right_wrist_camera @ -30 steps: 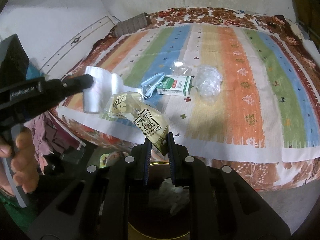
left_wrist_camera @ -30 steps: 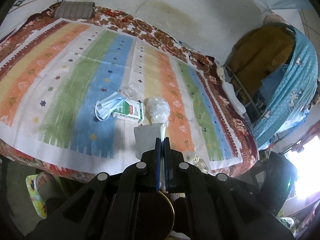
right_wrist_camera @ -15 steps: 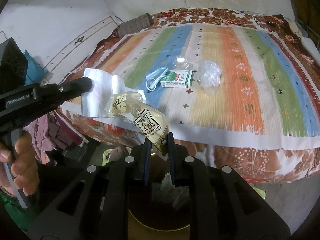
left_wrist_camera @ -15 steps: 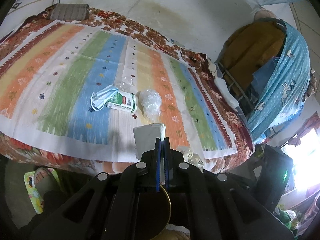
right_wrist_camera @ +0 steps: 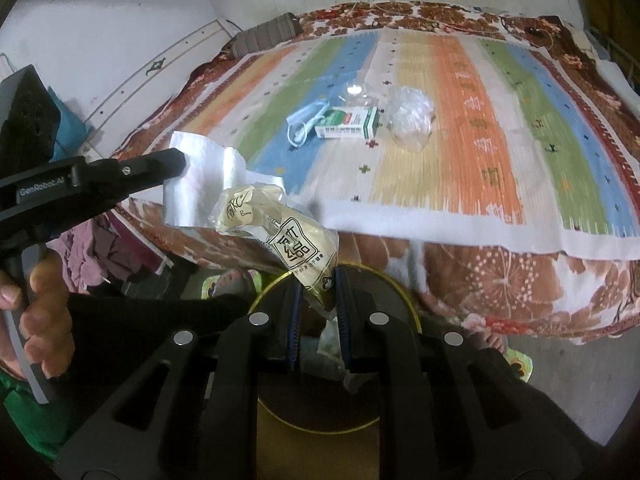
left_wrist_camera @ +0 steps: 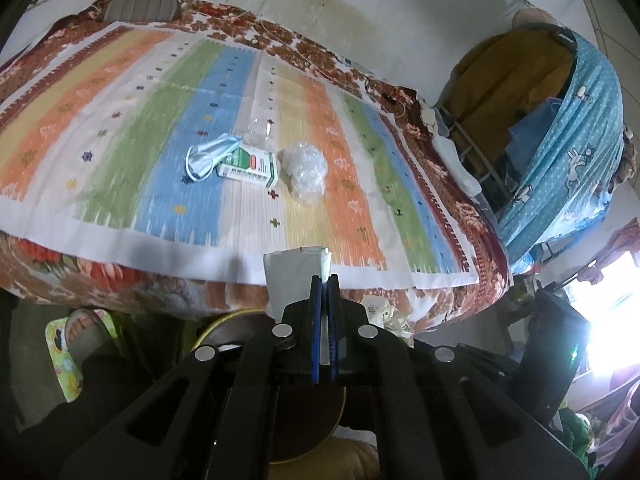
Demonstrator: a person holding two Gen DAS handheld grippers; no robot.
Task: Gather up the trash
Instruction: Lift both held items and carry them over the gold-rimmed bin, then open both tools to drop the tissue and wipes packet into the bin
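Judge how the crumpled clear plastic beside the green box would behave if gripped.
The crumpled clear plastic looks thin and airy, so it is probably very light and would likely squash between the fingers. Its glossy film may slip. Lying loose beside the green box, a push would probably scoot it.

Left hand-held gripper (left_wrist_camera: 324,280) jaws pinched together; right hand-held gripper (right_wrist_camera: 316,280) jaws clamped, slightly apart.

- Left gripper (left_wrist_camera: 325,280): matte black, blue pads, round silver screws behind them.
- Right gripper (right_wrist_camera: 316,280): same build.
- White "GenRobot.AI" lettering beside the left gripper's screw.
- Bare-skinned hand (right_wrist_camera: 40,316), seemingly green-sleeved.
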